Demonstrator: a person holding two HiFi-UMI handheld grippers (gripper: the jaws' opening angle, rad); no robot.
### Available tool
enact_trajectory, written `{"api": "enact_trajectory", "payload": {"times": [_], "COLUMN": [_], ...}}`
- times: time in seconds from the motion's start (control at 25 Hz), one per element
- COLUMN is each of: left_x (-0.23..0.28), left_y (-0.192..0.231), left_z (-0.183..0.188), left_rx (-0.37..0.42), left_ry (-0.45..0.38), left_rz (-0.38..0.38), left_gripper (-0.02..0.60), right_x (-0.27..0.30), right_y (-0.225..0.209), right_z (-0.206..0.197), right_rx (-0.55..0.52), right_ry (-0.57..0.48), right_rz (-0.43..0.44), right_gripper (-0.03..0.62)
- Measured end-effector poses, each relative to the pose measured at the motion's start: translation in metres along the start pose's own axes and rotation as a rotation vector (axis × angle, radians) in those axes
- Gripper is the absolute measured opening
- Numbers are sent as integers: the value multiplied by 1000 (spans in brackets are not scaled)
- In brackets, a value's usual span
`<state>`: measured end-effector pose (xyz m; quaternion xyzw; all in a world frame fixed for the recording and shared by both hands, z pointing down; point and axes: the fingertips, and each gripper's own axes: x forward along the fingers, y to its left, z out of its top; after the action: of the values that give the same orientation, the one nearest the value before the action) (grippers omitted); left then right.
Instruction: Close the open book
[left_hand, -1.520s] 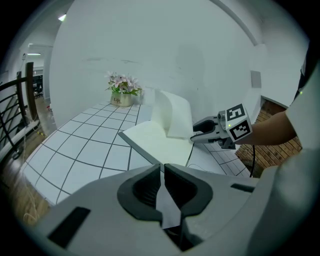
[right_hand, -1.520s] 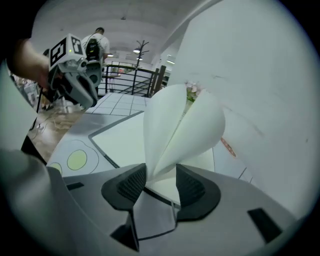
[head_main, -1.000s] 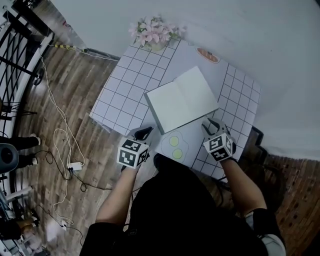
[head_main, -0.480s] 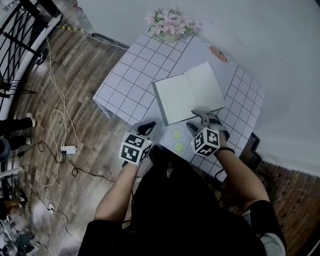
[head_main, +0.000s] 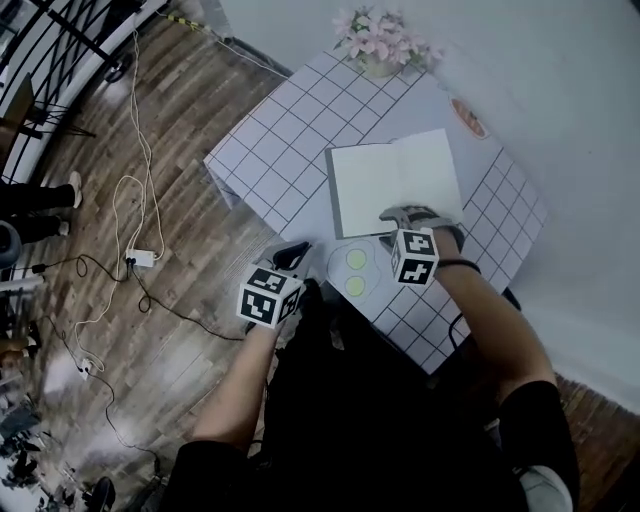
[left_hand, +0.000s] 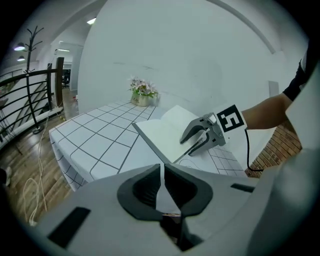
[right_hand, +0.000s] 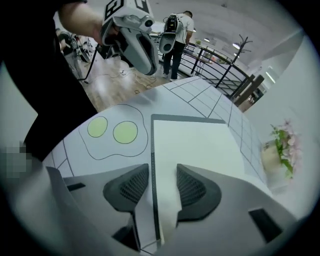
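The open book (head_main: 390, 180) lies flat on the grid-patterned table (head_main: 270, 150), white pages up. My right gripper (head_main: 398, 216) points steeply down at the book's near edge. In the right gripper view its jaws (right_hand: 162, 172) straddle that edge of the book (right_hand: 195, 142); they are closing, and the pads stand apart from it. My left gripper (head_main: 293, 252) hovers at the table's near edge, left of the book, jaws together on nothing (left_hand: 163, 170). The left gripper view shows the book (left_hand: 162, 132) with the right gripper (left_hand: 188, 146) at its corner.
A fried-egg drawing (head_main: 352, 272) marks the cloth between the grippers. A pot of pink flowers (head_main: 380, 45) stands at the table's far edge by the wall. Cables and a power strip (head_main: 138, 258) lie on the wooden floor to the left. A person (right_hand: 175, 30) stands by the railing.
My right gripper slid left along the book's near edge, rolled and dipped toward it. The left gripper shifted slightly near the table's edge.
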<state>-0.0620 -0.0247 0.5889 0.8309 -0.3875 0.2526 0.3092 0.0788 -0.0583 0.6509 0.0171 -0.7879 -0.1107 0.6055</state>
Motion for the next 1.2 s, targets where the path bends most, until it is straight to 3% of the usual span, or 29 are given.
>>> {"api": "enact_trajectory", "payload": {"times": [0.16, 0.4, 0.56, 0.84, 1.2], "left_x": [-13, -23, -28, -34, -28], "left_y": [0, 3, 1, 6, 7], "left_z": [1, 2, 1, 4, 10], "left_rx": [-19, -28, -26, -10, 9], "left_ry": [-14, -24, -24, -18, -9], "left_rz": [44, 86, 93, 102, 83], "left_gripper": [32, 32, 32, 32, 32], "right_x": [-1, -2, -5, -11, -26], "right_y": [0, 9, 12, -7, -22], "right_z": [0, 0, 1, -3, -2], "right_rx": [33, -98, -115, -87, -23], "right_ry": [-43, -46, -56, -50, -82], "right_rz": [106, 122, 132, -8, -114], "right_gripper": [172, 93, 21, 3, 3]}}
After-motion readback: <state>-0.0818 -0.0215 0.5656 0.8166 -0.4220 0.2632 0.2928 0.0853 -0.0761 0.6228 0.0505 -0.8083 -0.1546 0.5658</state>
